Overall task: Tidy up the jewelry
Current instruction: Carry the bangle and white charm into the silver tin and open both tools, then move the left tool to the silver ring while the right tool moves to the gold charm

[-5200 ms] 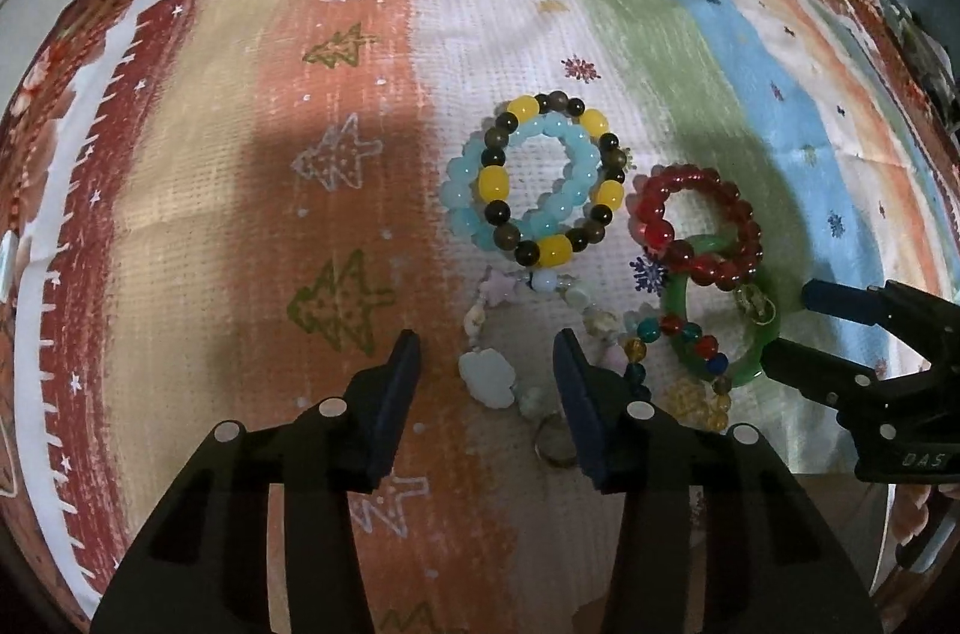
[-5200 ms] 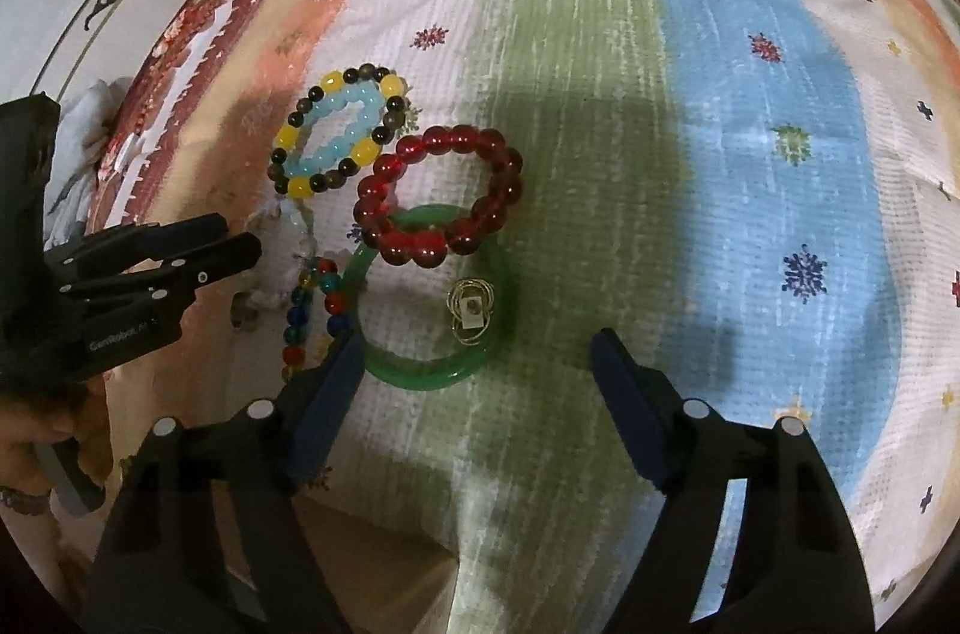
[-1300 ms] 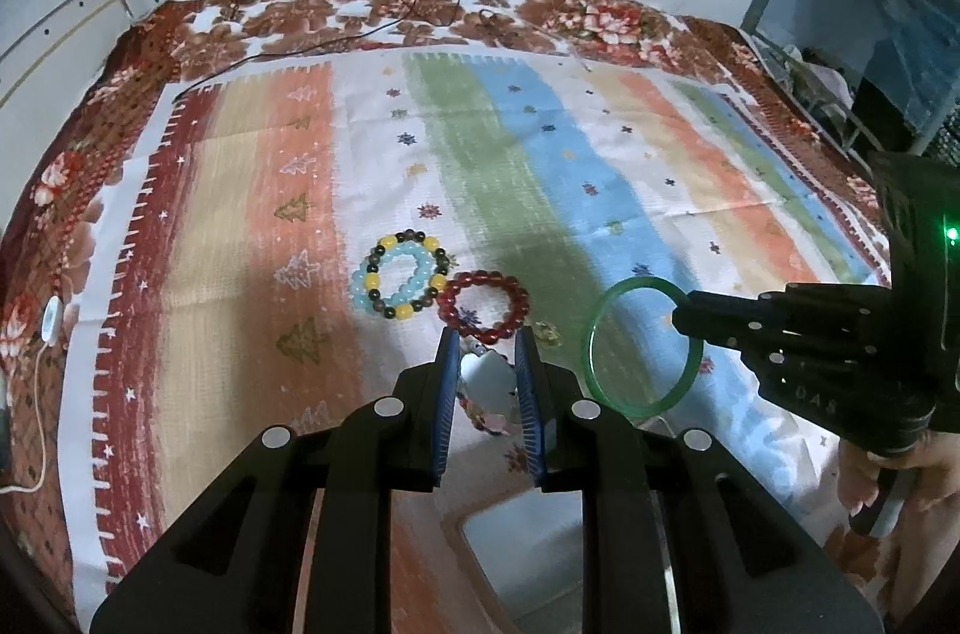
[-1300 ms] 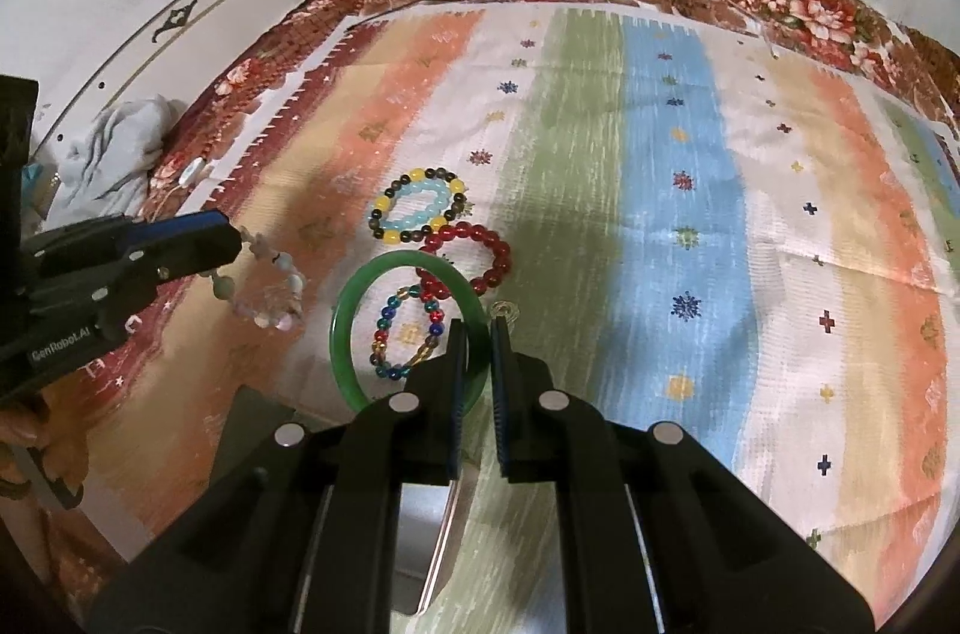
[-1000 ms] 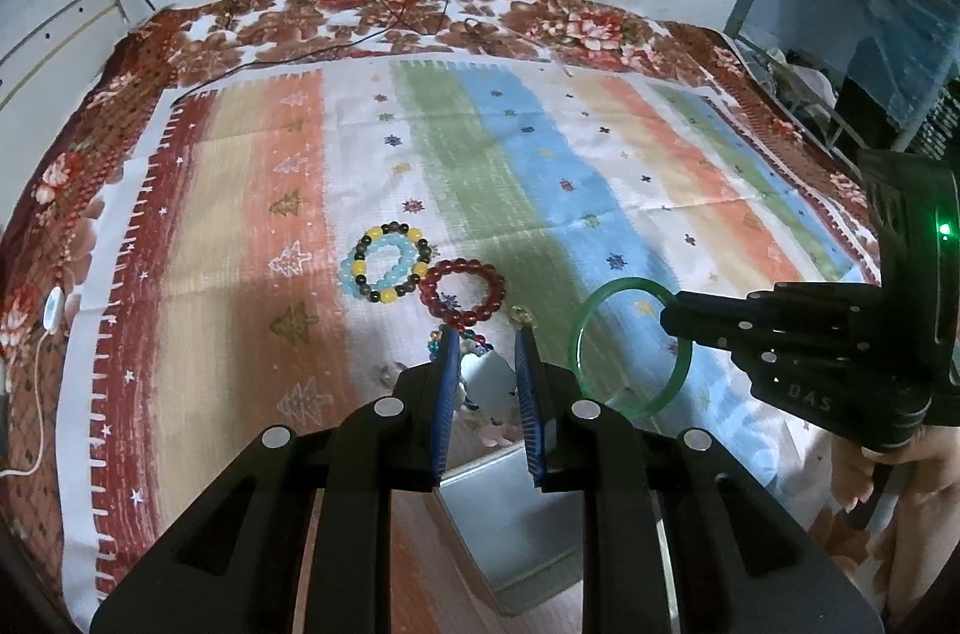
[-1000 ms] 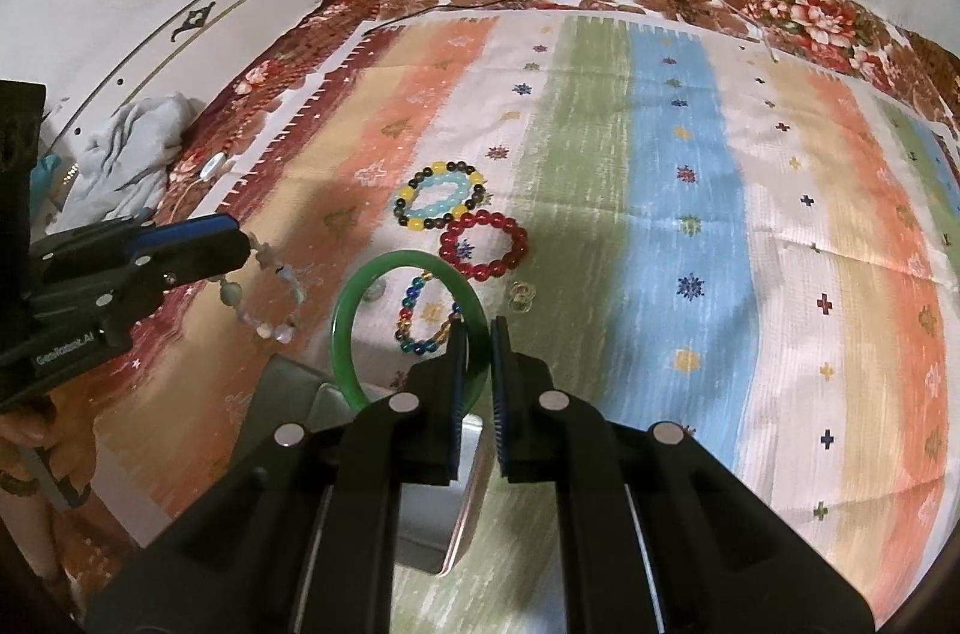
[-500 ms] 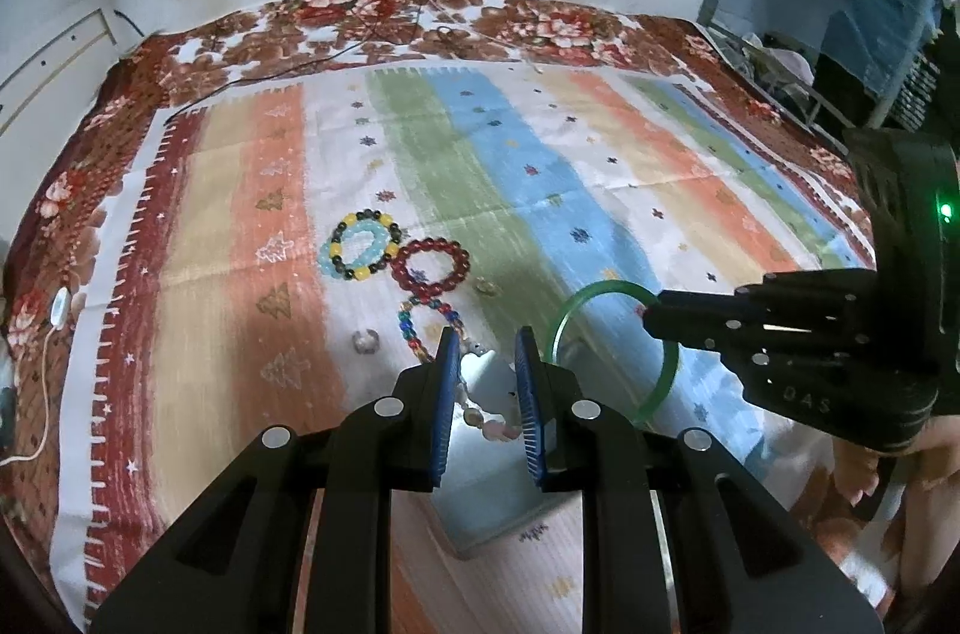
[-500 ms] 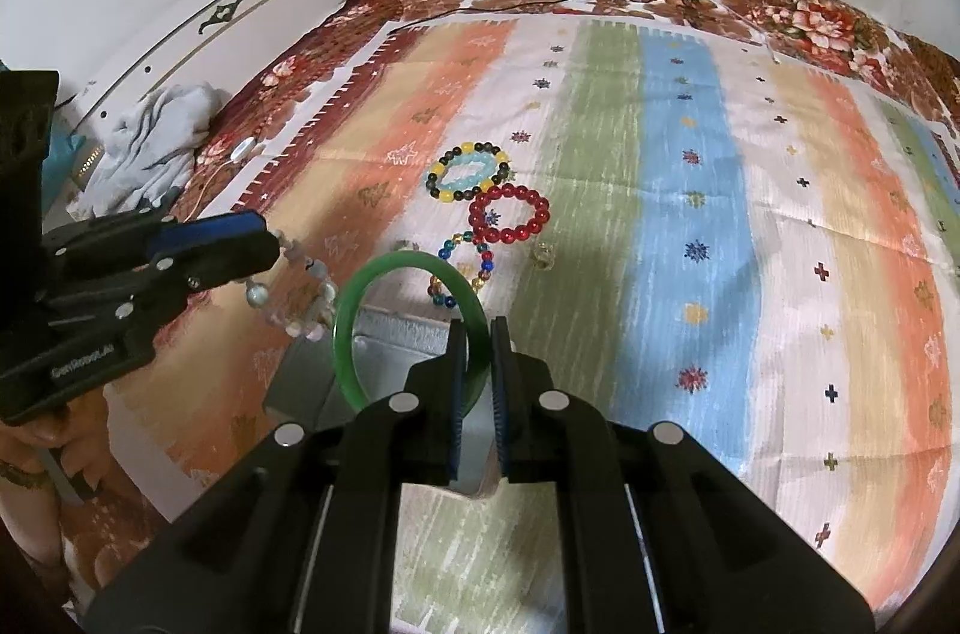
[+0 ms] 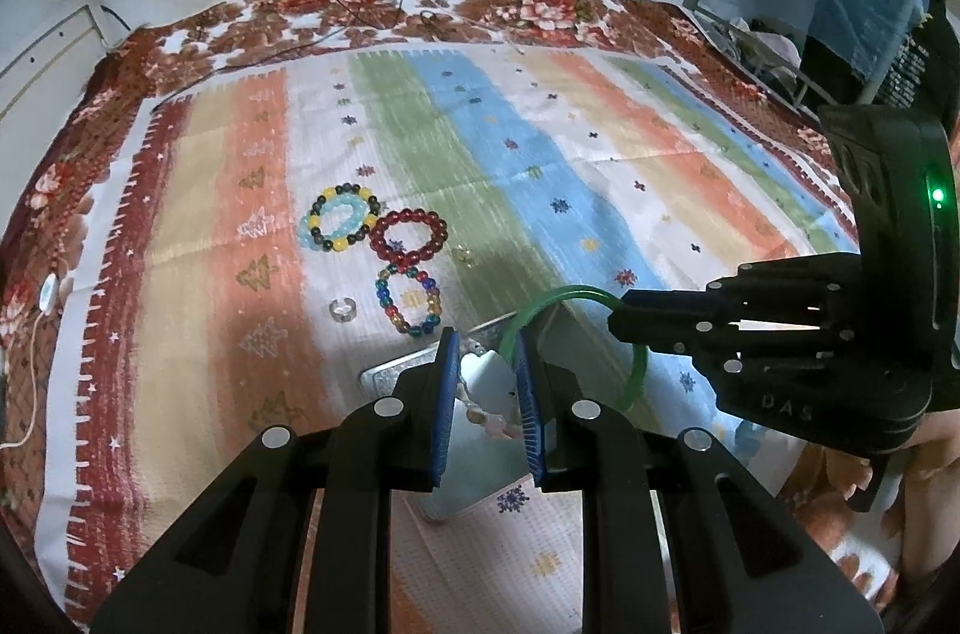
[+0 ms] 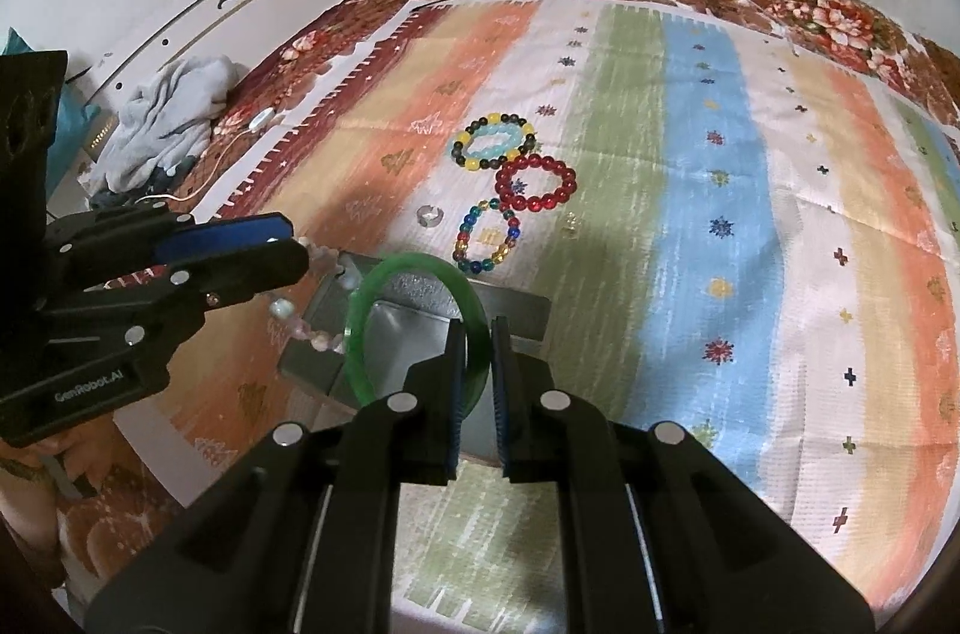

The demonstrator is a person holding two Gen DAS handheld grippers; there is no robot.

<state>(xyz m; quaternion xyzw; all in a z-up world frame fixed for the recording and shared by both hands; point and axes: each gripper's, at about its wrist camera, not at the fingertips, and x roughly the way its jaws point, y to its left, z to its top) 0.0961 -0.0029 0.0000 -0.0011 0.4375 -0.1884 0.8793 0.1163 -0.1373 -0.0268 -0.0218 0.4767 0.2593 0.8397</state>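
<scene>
Landmark = tin [image 10: 516, 310], grey metal, open, lying on the striped cloth [image 10: 690, 153] at its near edge.

L gripper [image 9: 486, 370]: jaws nearly closed, pinching a pale strand [image 9: 489, 382] by its big white bead; rest of the strand dangles below the jaws, right above the tin [image 9: 414, 370]. From the R cam the strand [image 10: 312, 298] hangs off the L gripper [image 10: 288, 244] over the tin's left rim. Held by one bead prob. so the loose length can drop in first.

R gripper [image 10: 477, 352]: jaws almost fully closed on the near arc of the bangle [image 10: 414, 268], green, standing upright with its open loop over the tin interior. Edge grip keeps the ring clear of the pads for a clean drop. L cam: bangle [image 9: 570, 295] at R gripper [image 9: 624, 316], above the tin's right side.

Both pieces appear off the cloth, not yet inside. Judgement: drop-in step, approx. mid-task.

Beyond the tin, on the cloth: mixed beads [image 10: 489, 238] nearest, then red beads [image 10: 536, 184], yellow/black + blue pair [image 10: 493, 141] farthest. Ring [image 10: 430, 214] beyond-left of the tin, small charm [image 10: 571, 223] beyond-right. All untouched.
</scene>
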